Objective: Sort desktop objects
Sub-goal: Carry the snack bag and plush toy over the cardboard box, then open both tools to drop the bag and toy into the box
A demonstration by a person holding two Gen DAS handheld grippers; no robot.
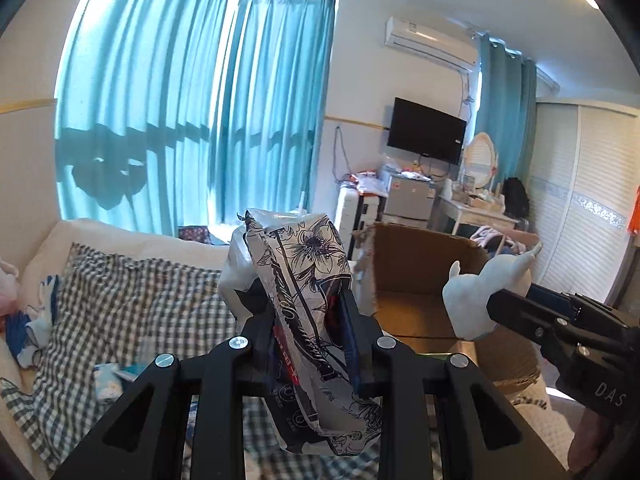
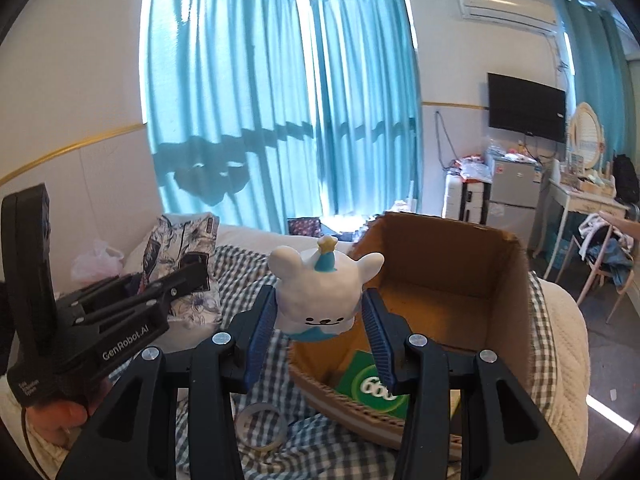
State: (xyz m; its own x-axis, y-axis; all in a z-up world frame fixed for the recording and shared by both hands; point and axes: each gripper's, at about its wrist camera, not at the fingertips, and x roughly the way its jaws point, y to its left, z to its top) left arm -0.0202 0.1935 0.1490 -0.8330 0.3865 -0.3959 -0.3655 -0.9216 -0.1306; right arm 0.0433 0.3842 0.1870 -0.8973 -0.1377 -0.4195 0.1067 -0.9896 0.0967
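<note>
Left wrist view first: your left gripper [image 1: 310, 322] has its two fingers closed in on a floral-printed packet [image 1: 308, 280], pinching it across its middle so it stands nearly upright and lifted above the bedding. Its black-and-white flower pattern and a red strip of print show between the fingers. Below and to the left lies the checked blanket [image 1: 132, 304] spread over the bed. Just right of the packet stands the open cardboard box [image 1: 416, 264], and at the right edge your right gripper [image 1: 504, 312] comes in with the white plush toy [image 1: 480, 292] held over the box's near corner.

From the right wrist view, your right gripper [image 2: 320, 316] is partly closed, its blue-padded fingers [image 2: 262, 320] pressing the plush toy [image 2: 320, 288] from both sides. The toy is a white animal with a drawn face and a small blue hat topped by a yellow star, and it hangs in the air at the left rim of the cardboard box [image 2: 448, 264]. A green card [image 2: 372, 376] with white digits lies inside the box, on its floor. A roll of clear tape [image 2: 260, 426] rests on the checked blanket [image 2: 244, 272] below the fingers. To the left, your left gripper [image 2: 184, 276] holds the floral-printed packet [image 2: 180, 248] up. Beyond the bed hang teal curtains [image 2: 280, 112], with a wall television [image 2: 526, 106] at the right.
</note>
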